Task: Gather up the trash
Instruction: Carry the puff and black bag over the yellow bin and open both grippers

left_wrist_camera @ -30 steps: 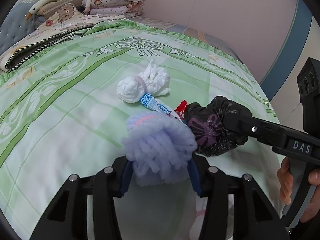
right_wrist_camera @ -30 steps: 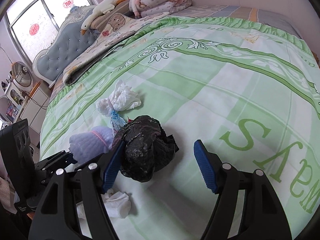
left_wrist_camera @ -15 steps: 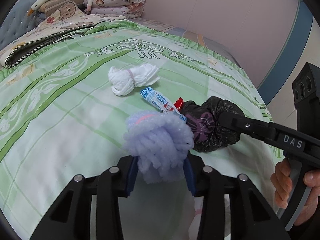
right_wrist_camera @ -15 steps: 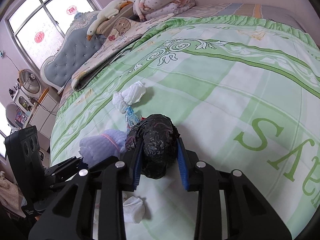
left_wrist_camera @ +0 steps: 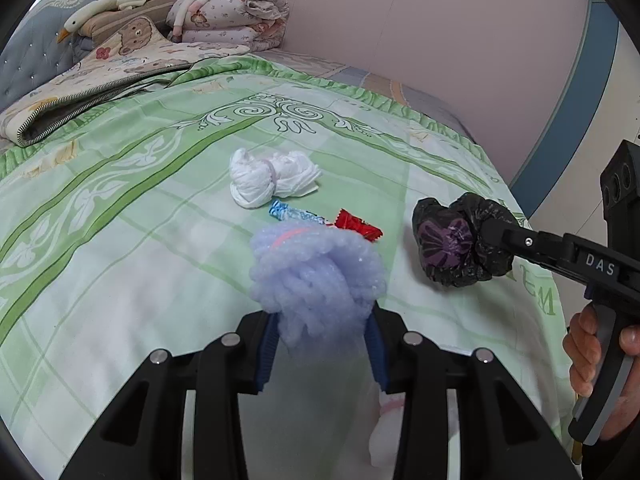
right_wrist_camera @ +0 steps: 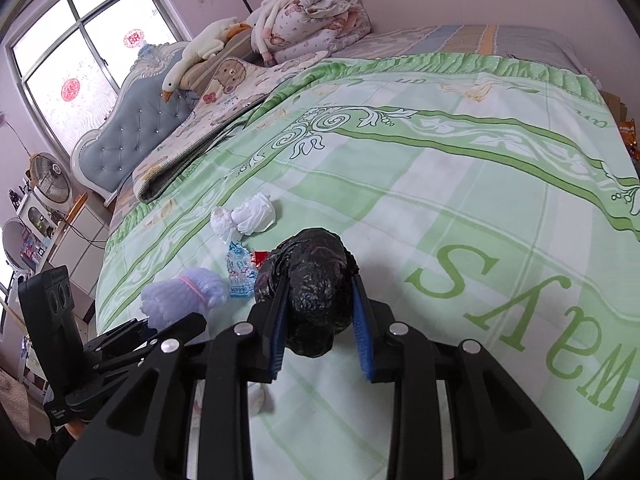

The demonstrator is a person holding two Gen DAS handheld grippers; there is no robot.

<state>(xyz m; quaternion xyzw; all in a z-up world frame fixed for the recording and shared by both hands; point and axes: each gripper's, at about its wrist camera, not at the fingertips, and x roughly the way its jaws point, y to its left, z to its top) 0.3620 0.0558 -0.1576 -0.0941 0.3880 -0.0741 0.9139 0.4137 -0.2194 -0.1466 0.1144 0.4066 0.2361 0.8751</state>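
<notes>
The right gripper [right_wrist_camera: 320, 334] has just closed on the black bag [right_wrist_camera: 314, 280] and lifted it. The left gripper [left_wrist_camera: 322, 346] clamps the lilac bundle [left_wrist_camera: 316, 270]; 3 items remain on the bedspread [left_wrist_camera: 120, 240].

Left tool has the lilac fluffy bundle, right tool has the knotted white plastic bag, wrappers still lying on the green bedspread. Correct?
Not quite: the right tool grips the crumpled black plastic bag, as the right wrist view shows. The knotted white plastic bag lies on the green bedspread.
</notes>
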